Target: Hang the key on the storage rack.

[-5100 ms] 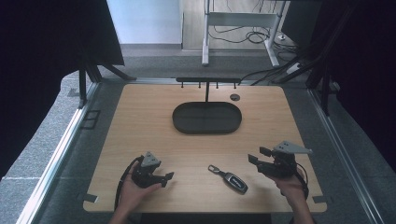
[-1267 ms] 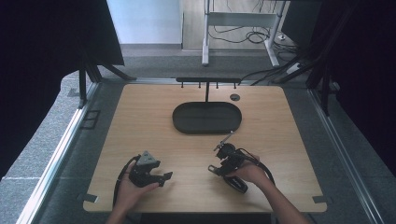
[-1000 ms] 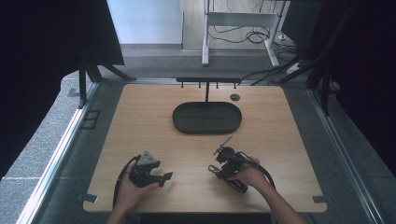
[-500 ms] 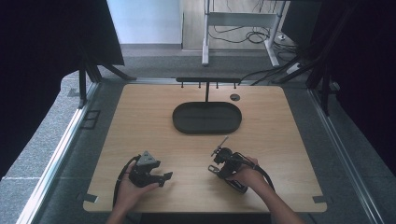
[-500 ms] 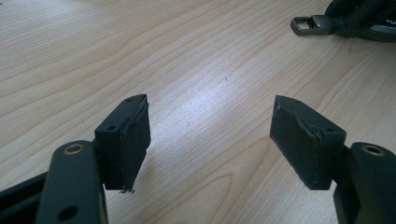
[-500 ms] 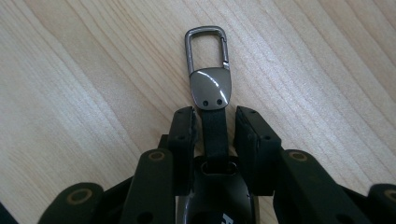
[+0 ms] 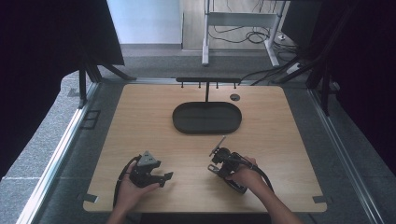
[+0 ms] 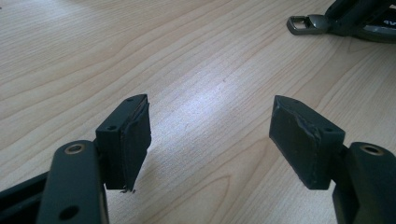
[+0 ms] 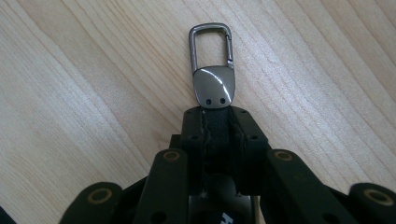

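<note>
Wooden table (image 7: 140,116), grey floor (image 7: 51,135); left gripper (image 7: 164,176) jaws apart, right gripper (image 9: 217,122) clamping key fob (image 9: 213,84)

The high view looks forward and down from above the person's side, taking in the whole wooden table (image 7: 140,121), the dark oval tray (image 7: 207,117) at its middle and the grey floor beyond. The left gripper view sits low and close over the tabletop, facing along the left tool (image 8: 210,135) toward a key fob (image 8: 345,21) at its top right edge. The right gripper view looks almost straight down from very near, over the right tool (image 9: 217,126). All three share the wood grain around that fob.
</note>
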